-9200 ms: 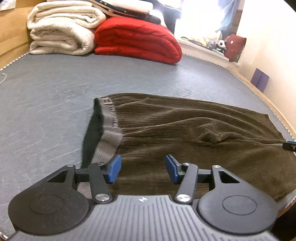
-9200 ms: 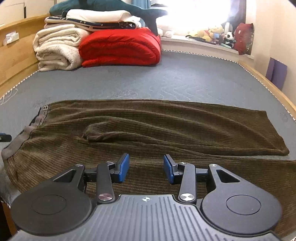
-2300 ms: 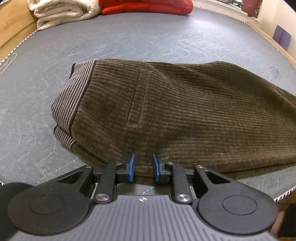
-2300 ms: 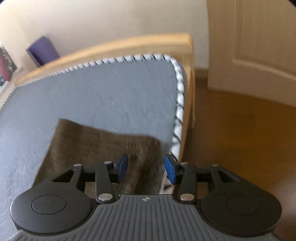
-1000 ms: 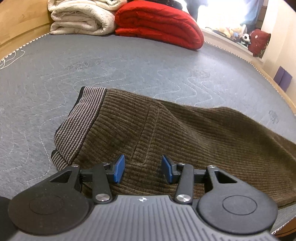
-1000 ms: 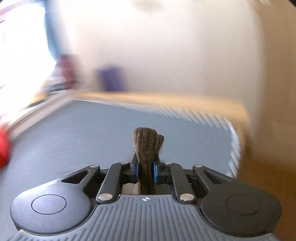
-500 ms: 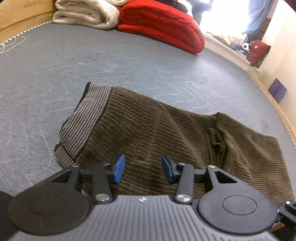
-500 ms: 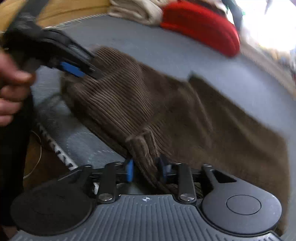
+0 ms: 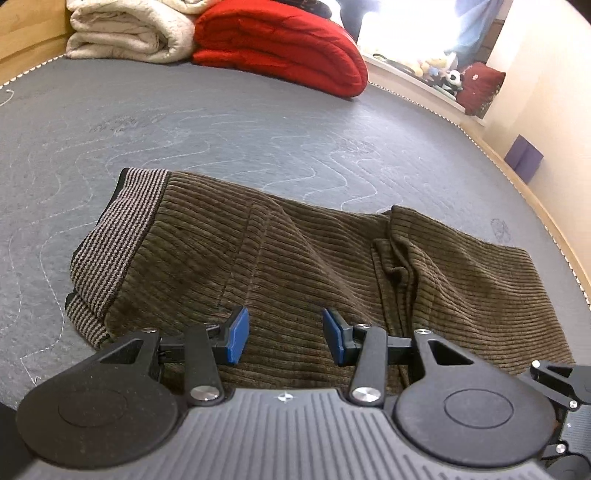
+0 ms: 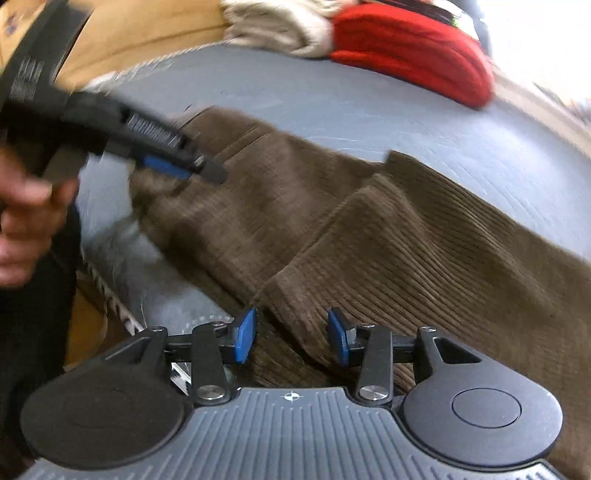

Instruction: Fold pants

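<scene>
Brown corduroy pants (image 9: 280,258) lie on the grey mattress (image 9: 221,122), striped waistband (image 9: 118,243) at the left. The leg end (image 9: 454,266) is folded back over the upper part, its edge (image 10: 332,240) lying across the middle. My left gripper (image 9: 282,336) is open and empty, just above the near edge of the pants. My right gripper (image 10: 291,334) is open, its blue pads on either side of the folded leg end's corner, not holding it. The left gripper also shows in the right wrist view (image 10: 166,166), blurred, over the waist end.
A cream blanket (image 9: 129,33) and a red quilt (image 9: 284,40) are stacked at the far end of the mattress. A windowsill with soft toys (image 9: 443,74) runs along the back right. The wooden bed frame (image 9: 546,206) borders the right edge. The mattress's near edge (image 10: 110,295) drops to the floor.
My right gripper carried the leg end over toward the waist, laid it on the pants and opened. My left gripper stayed open above the near edge.
</scene>
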The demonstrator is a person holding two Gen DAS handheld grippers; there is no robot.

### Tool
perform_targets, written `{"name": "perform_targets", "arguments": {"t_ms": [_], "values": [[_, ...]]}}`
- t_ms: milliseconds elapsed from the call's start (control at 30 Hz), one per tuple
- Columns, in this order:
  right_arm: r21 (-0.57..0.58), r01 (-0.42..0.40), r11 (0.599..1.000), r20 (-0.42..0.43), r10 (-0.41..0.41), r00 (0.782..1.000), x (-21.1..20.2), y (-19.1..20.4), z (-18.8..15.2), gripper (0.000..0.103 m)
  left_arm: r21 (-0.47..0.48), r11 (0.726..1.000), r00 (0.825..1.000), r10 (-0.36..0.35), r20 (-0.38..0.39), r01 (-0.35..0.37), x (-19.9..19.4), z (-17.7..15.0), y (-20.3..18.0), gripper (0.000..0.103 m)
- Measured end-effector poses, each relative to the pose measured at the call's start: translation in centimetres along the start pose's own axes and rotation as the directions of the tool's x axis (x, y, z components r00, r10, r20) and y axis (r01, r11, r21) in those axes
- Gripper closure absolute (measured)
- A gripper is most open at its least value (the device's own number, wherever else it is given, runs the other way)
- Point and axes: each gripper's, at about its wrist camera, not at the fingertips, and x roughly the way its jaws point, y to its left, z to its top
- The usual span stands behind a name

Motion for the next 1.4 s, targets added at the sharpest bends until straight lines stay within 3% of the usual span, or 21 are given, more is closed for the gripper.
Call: {"name": "perform_targets", "arguments": {"t_ms": [67, 167, 233, 300, 367, 433, 500, 567, 700, 800, 833, 867, 933, 967, 1000, 1033, 1067, 1167, 1267, 1367, 1400], "values": [[-0.033, 0.014, 0.999, 0.012, -0.013, 1.000, 0.1, 0.1, 0.3, 0.087, 0.001, 1.000, 1.000, 0.002, 0.004, -0.002, 0.1, -0.1, -0.1, 0.054], [-0.022, 0.026, 0.999, 0.119, -0.024, 0.993, -2.9, -0.5, 1.2, 0.090, 0.001, 1.000, 1.000, -0.007, 0.017, 0.007, 0.1, -0.1, -0.2, 0.054], [-0.039, -0.009, 0.999, 0.192, 0.016, 0.981, -5.5, -0.8, 1.3, 0.090, 0.002, 1.000, 0.999, -0.031, 0.029, 0.031, 0.0, -0.1, -0.3, 0.054], [-0.114, -0.065, 0.991, 0.176, 0.084, 0.981, -6.3, -0.2, 0.3, 0.089, -0.004, 0.997, 0.997, -0.072, 0.034, 0.072, 0.0, 0.0, -0.6, 0.054], [-0.169, -0.084, 0.982, 0.080, 0.098, 0.992, -4.9, 0.5, -1.1, 0.088, -0.022, 0.993, 0.993, -0.119, 0.024, 0.120, 0.3, 0.0, -0.8, 0.054], [-0.222, -0.045, 0.974, 0.033, 0.053, 0.998, -3.2, 1.5, -2.1, 0.087, -0.047, 0.983, 0.985, -0.175, 0.009, 0.175, 0.6, 0.1, -1.0, 0.054], [-0.238, -0.012, 0.971, 0.064, 0.028, 0.998, -2.6, 2.0, -2.1, 0.079, -0.072, 0.971, 0.973, -0.229, -0.005, 0.228, 0.9, 0.4, -1.3, 0.054], [-0.227, 0.019, 0.974, 0.093, 0.002, 0.996, -2.5, 2.1, -1.8, 0.058, -0.080, 0.955, 0.958, -0.287, -0.025, 0.284, 1.7, 1.3, -2.0, 0.054], [-0.284, 0.040, 0.958, 0.070, -0.021, 0.997, -1.2, 2.6, -2.5, 0.055, -0.118, 0.930, 0.930, -0.359, -0.075, 0.349, 5.1, 3.1, -3.7, 0.050], [-0.367, 0.068, 0.928, 0.065, -0.048, 0.997, -0.3, 3.3, -3.4, 0.055, -0.193, 0.919, 0.918, -0.373, -0.136, 0.345, 8.9, 3.8, -4.5, 0.050], [-0.393, 0.081, 0.916, 0.070, -0.058, 0.996, -0.2, 3.6, -3.5, 0.059, -0.207, 0.920, 0.916, -0.367, -0.160, 0.333, 10.2, 3.9, -4.8, 0.049], [-0.404, 0.086, 0.911, 0.076, -0.060, 0.995, -0.4, 3.7, -3.5, 0.072, -0.217, 0.922, 0.915, -0.362, -0.180, 0.322, 11.2, 3.9, -4.9, 0.048], [-0.378, 0.080, 0.922, 0.089, -0.050, 0.995, -1.0, 3.3, -3.1, 0.079, -0.239, 0.916, 0.910, -0.370, -0.185, 0.323, 12.7, 3.8, -5.0, 0.044], [-0.337, 0.073, 0.939, 0.105, -0.040, 0.994, -1.7, 2.7, -2.6, 0.092, -0.251, 0.911, 0.909, -0.377, -0.177, 0.329, 13.0, 3.9, -5.1, 0.044], [-0.294, 0.074, 0.953, 0.128, -0.037, 0.991, -2.3, 2.0, -2.2, 0.091, -0.272, 0.905, 0.907, -0.382, -0.178, 0.328, 13.3, 4.2, -5.2, 0.047], [-0.245, 0.083, 0.966, 0.170, -0.041, 0.985, -3.2, 1.3, -1.7, 0.091, -0.288, 0.897, 0.901, -0.394, -0.182, 0.334, 13.5, 4.5, -5.3, 0.072], [-0.198, 0.092, 0.976, 0.215, -0.048, 0.975, -4.4, 0.7, -1.2, 0.092, -0.288, 0.887, 0.885, -0.423, -0.193, 0.361, 13.7, 5.0, -5.7, 0.077], [-0.115, 0.089, 0.989, 0.309, -0.050, 0.950, -6.9, -0.4, -0.3, 0.091, -0.159, 0.894, 0.885, -0.442, -0.149, 0.420, 12.1, 7.5, -7.4, 0.084], [-0.086, 0.053, 0.995, 0.286, -0.026, 0.958, -7.1, -0.8, -0.4, 0.090, -0.069, 0.882, 0.880, -0.470, -0.065, 0.466, 9.2, 10.4, -8.5, 0.085], [-0.072, 0.022, 0.997, 0.230, -0.005, 0.973, -6.6, -0.7, -0.2, 0.087, -0.065, 0.903, 0.905, -0.426, -0.005, 0.425, 8.2, 12.1, -8.0, 0.083], [-0.061, 0.019, 0.998, 0.226, -0.005, 0.974, -6.6, -0.7, -0.2, 0.085, -0.052, 0.926, 0.926, -0.375, -0.028, 0.374, 8.8, 12.5, -7.9, 0.074]]}}
